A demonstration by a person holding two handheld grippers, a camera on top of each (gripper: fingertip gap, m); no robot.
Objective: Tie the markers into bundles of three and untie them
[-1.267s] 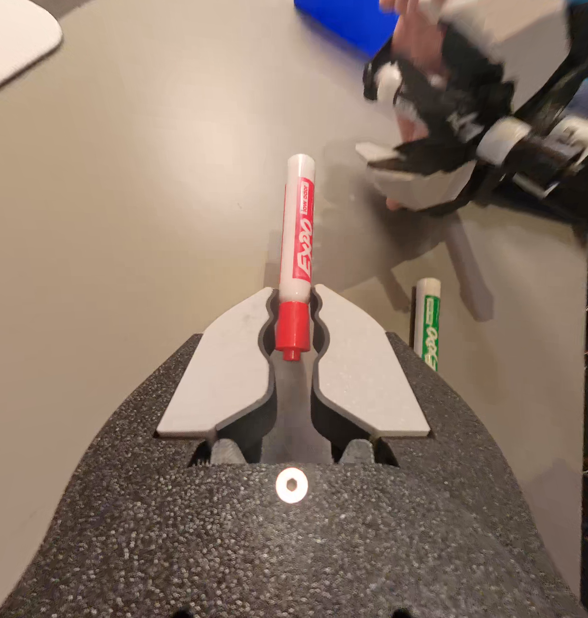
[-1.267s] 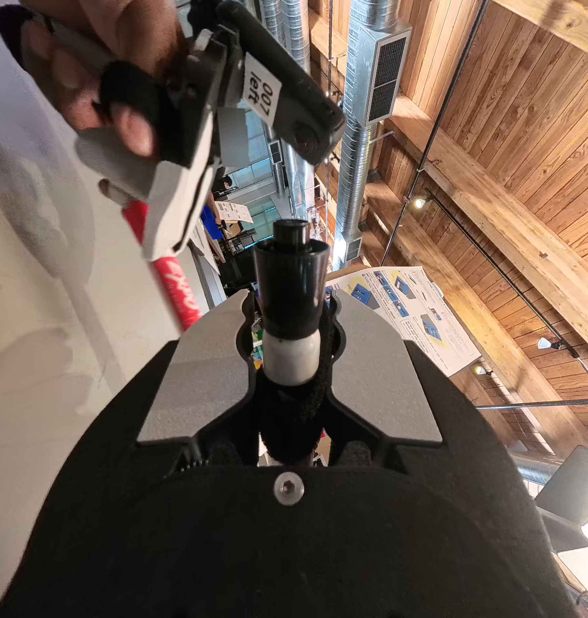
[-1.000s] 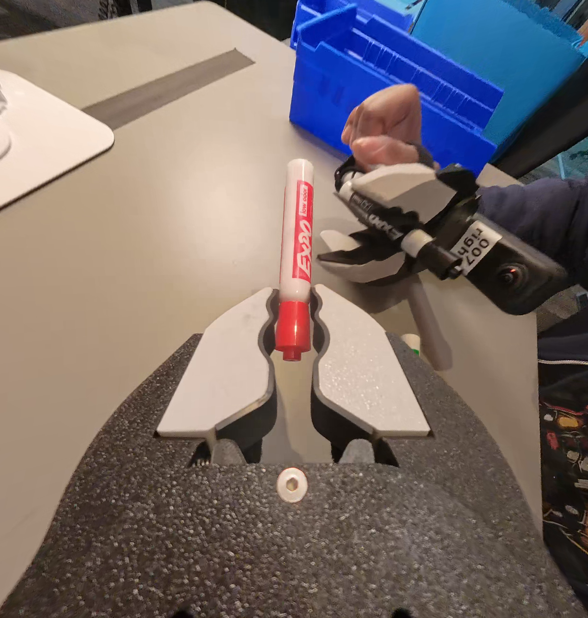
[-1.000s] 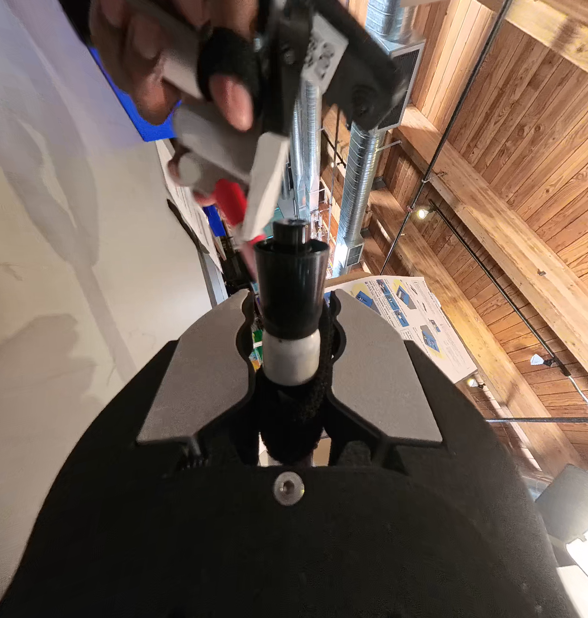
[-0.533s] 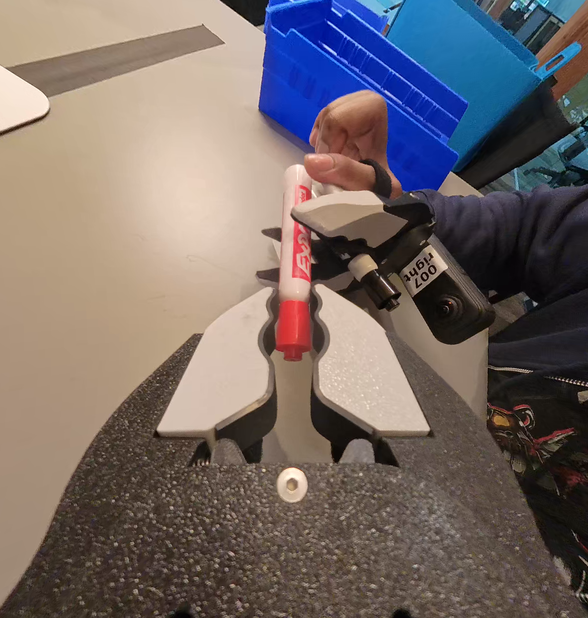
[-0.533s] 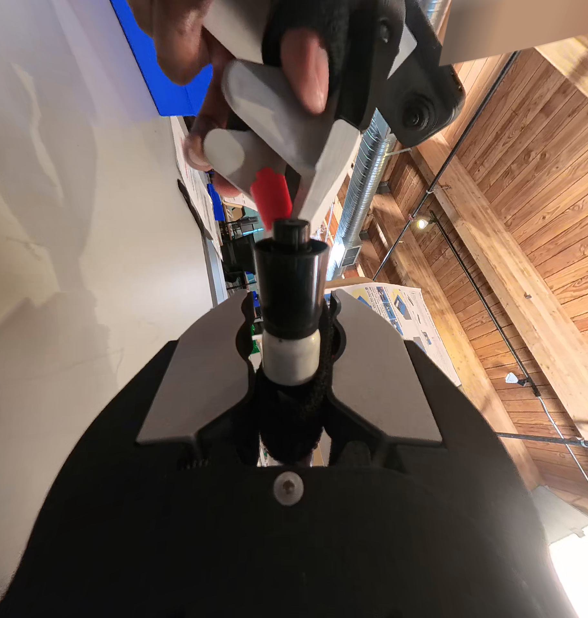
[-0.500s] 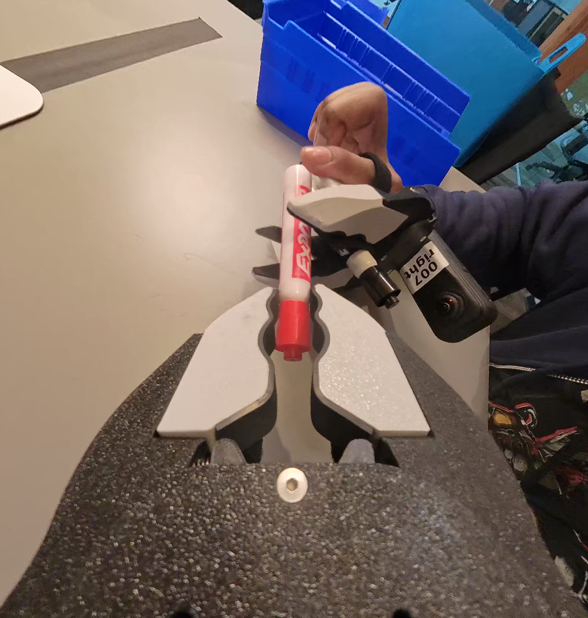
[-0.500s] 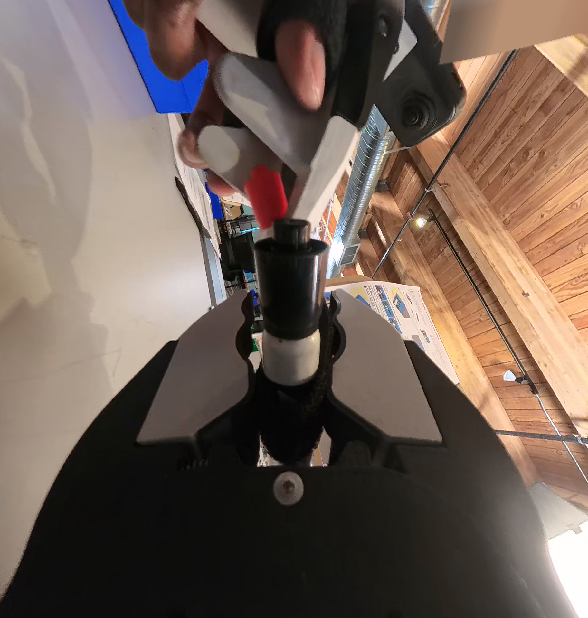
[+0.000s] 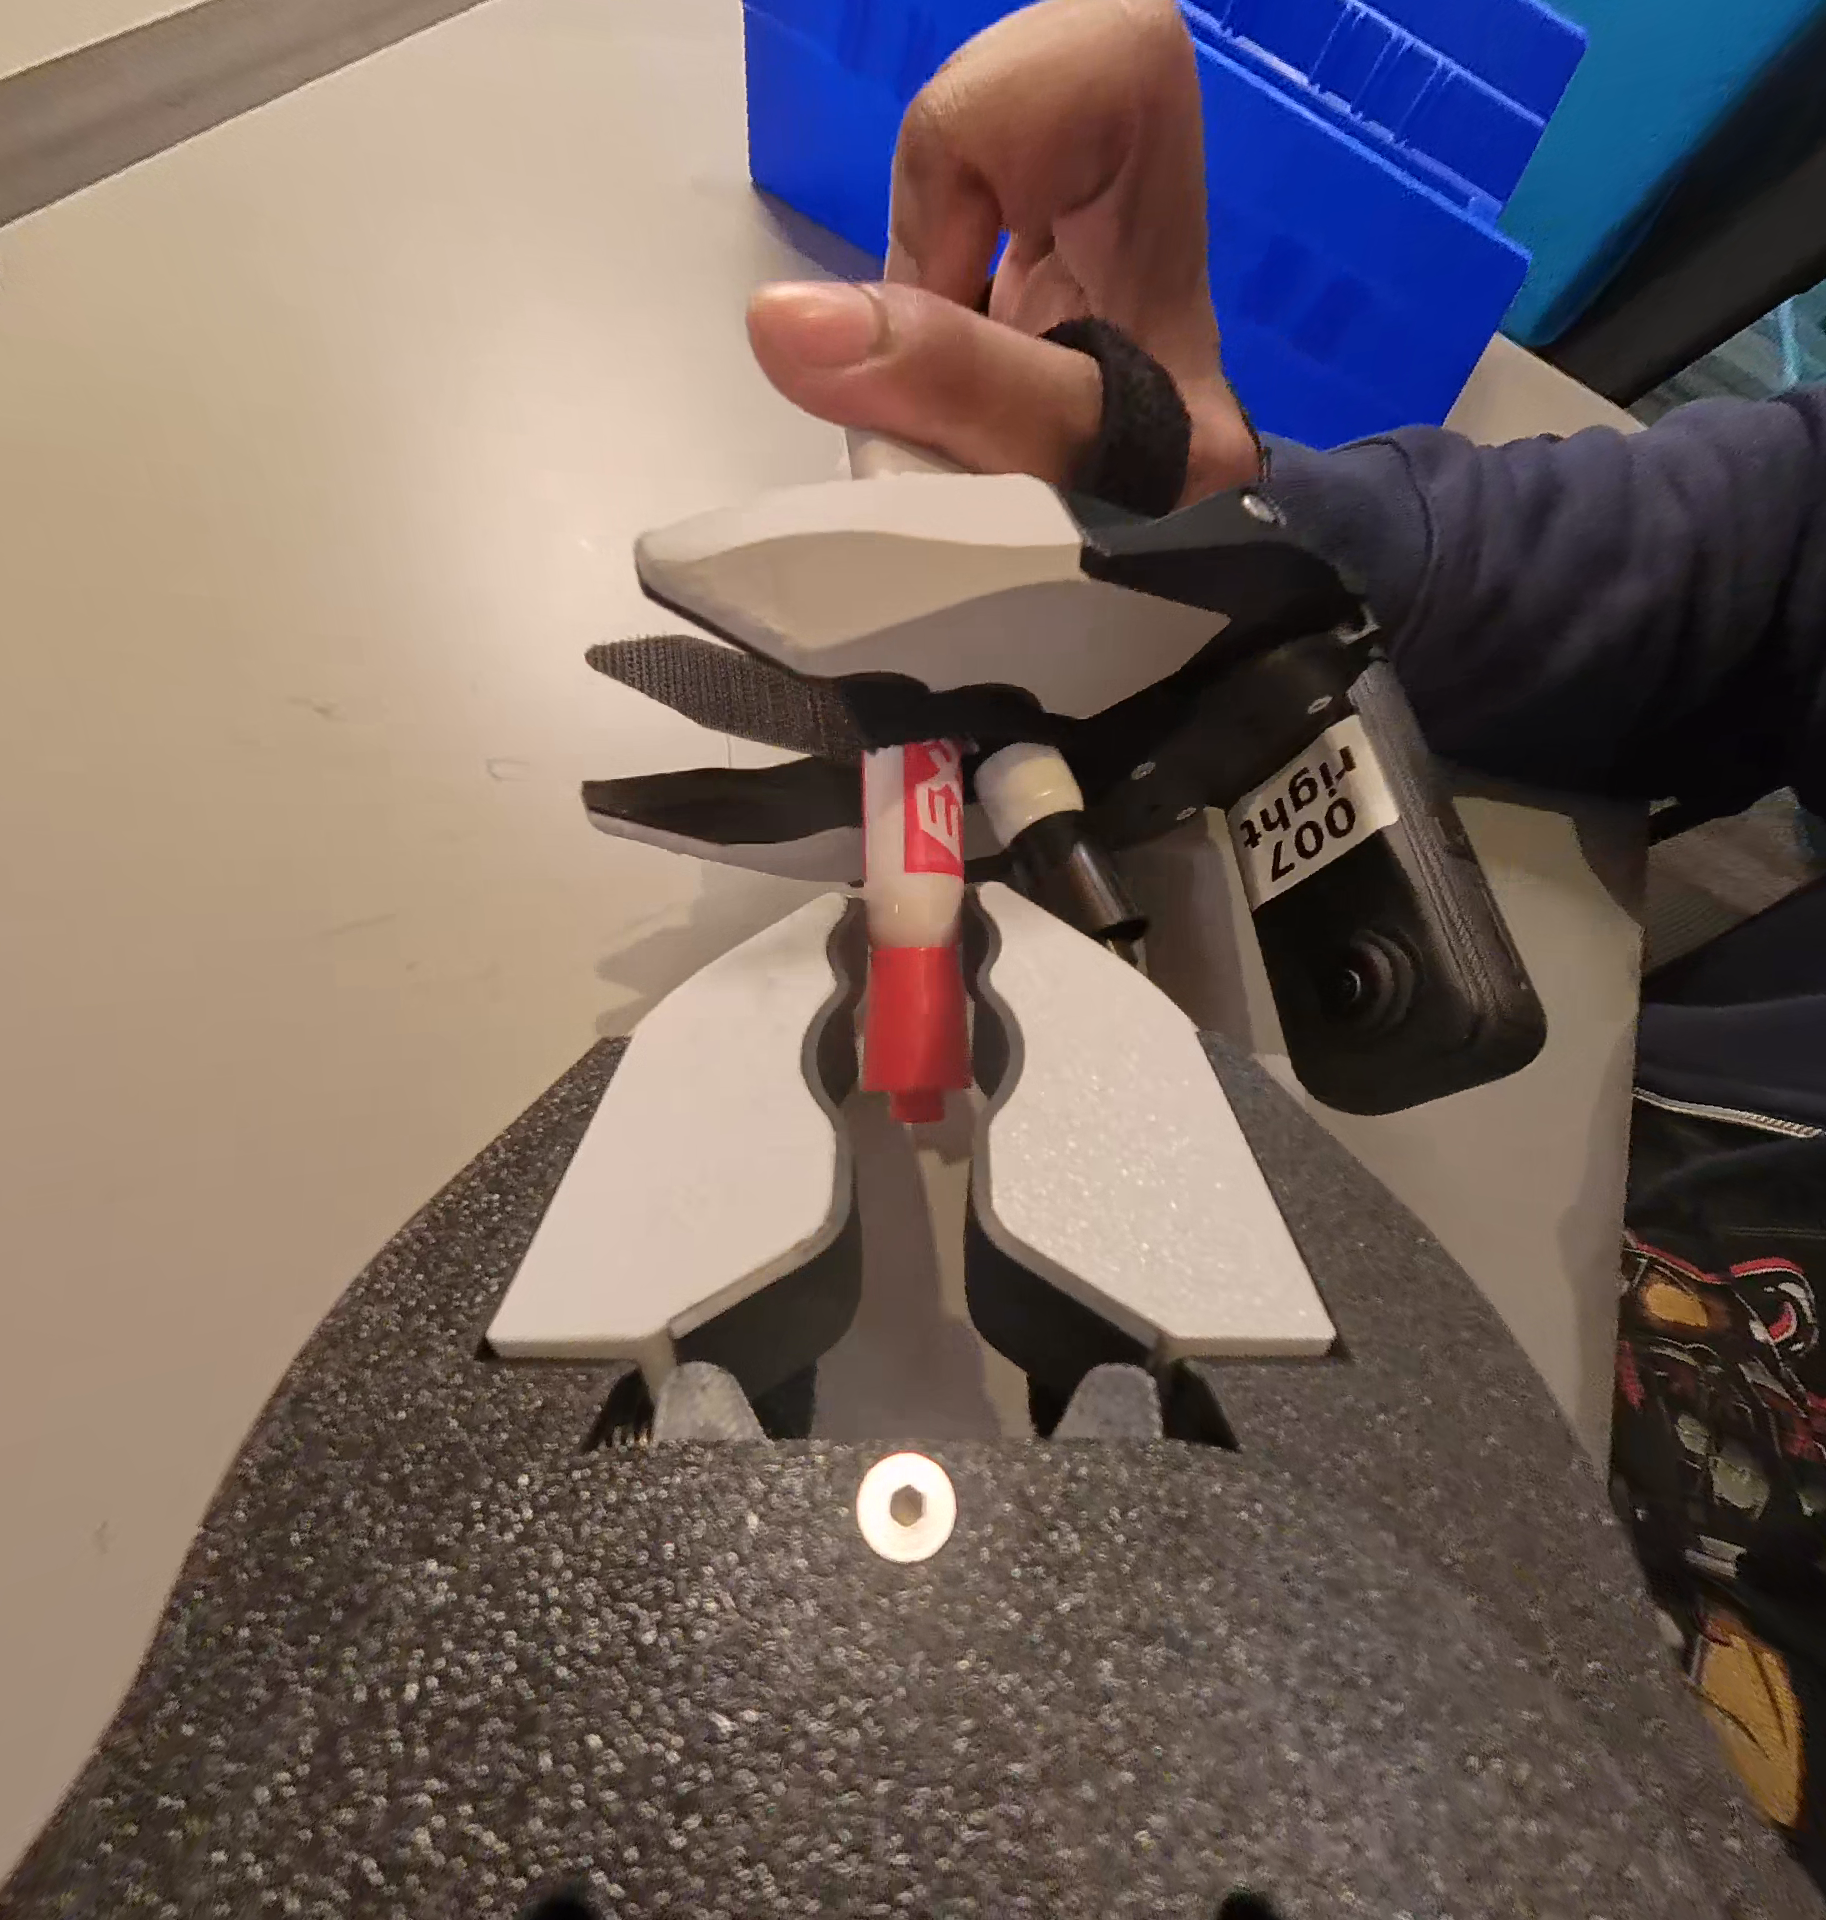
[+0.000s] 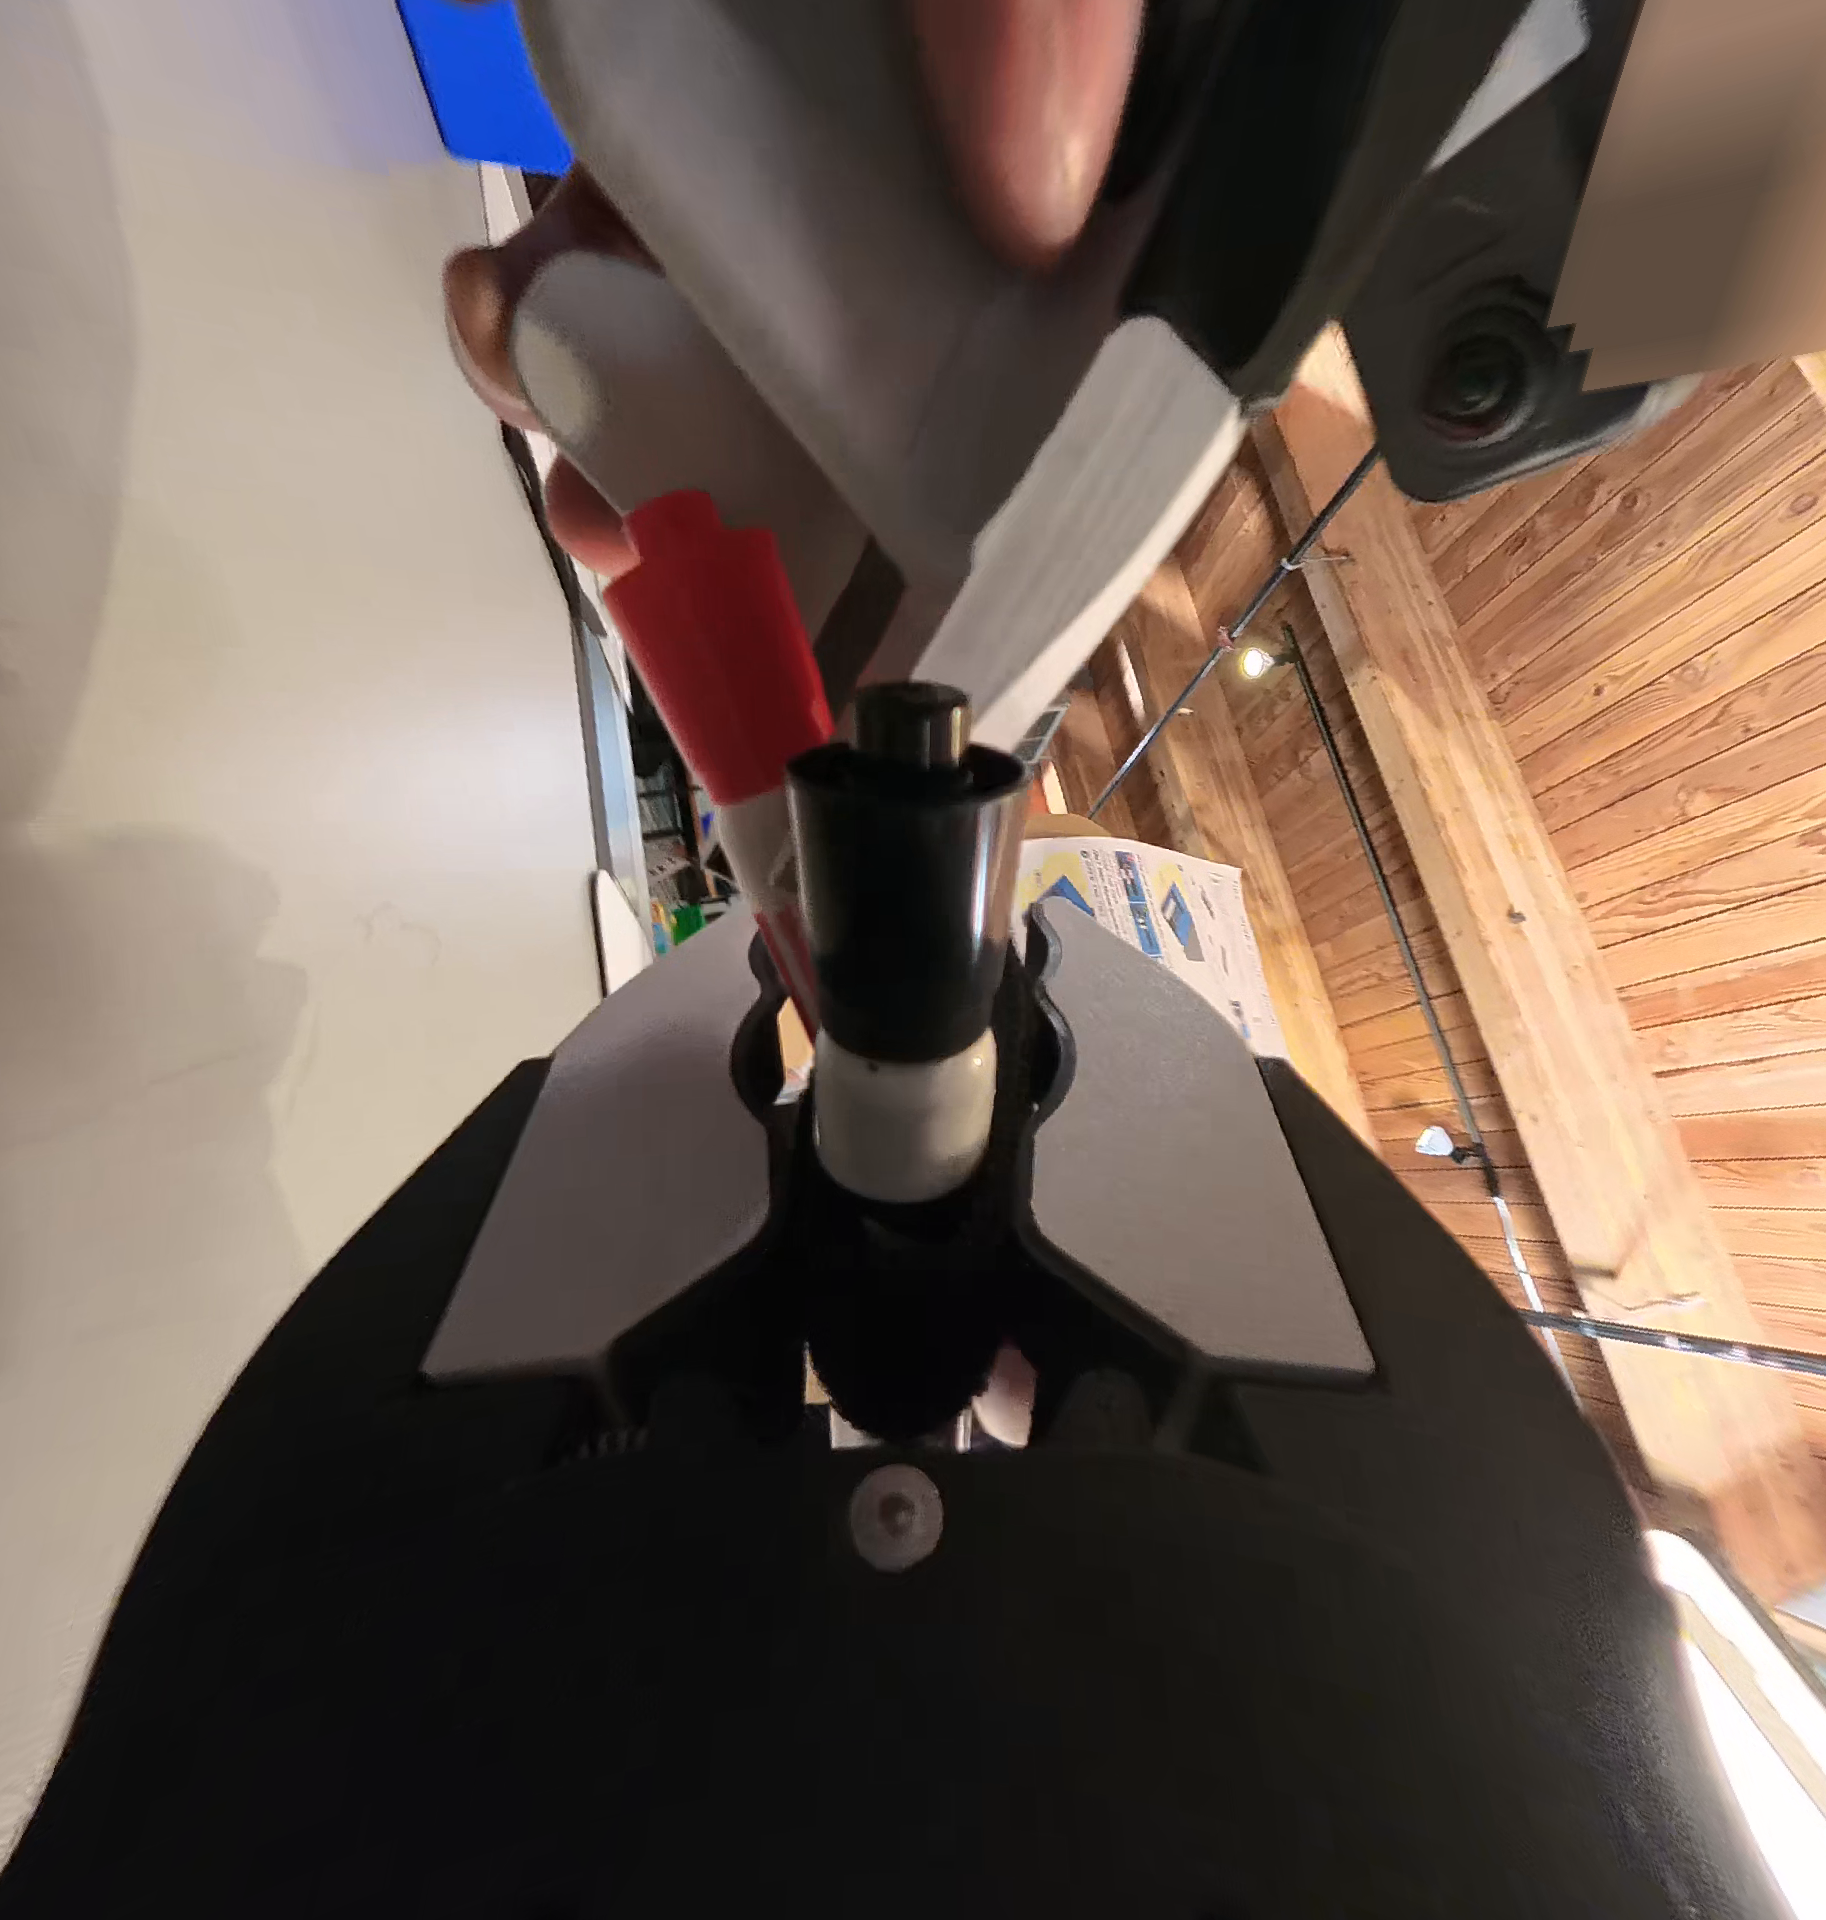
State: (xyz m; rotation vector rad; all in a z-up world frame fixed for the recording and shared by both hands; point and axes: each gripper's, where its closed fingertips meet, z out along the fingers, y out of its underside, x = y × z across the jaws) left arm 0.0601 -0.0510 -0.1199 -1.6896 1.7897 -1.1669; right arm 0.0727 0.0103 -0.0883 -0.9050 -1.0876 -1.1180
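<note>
Right tool (image 9: 857, 748) now against red marker (image 9: 914, 997), blue bin (image 9: 1304, 208) behind

Left gripper (image 9: 911, 914): speckled dark-grey body, 2 pale grey fingers (image 9: 680, 1132), 1 silver screw (image 9: 905, 1505). Navy sleeve (image 9: 1574, 582).

The red marker (image 9: 914, 914) has a red cap, a white body and a red label. The black marker (image 10: 904, 935) has a black cap and a white body. The strap (image 9: 743, 696) is black and fuzzy. The fingers (image 9: 701, 1143) are light grey. The table (image 9: 265, 623) is beige. The bin (image 9: 1356, 208) is bright blue. The sleeve (image 9: 1615, 582) is dark blue.
</note>
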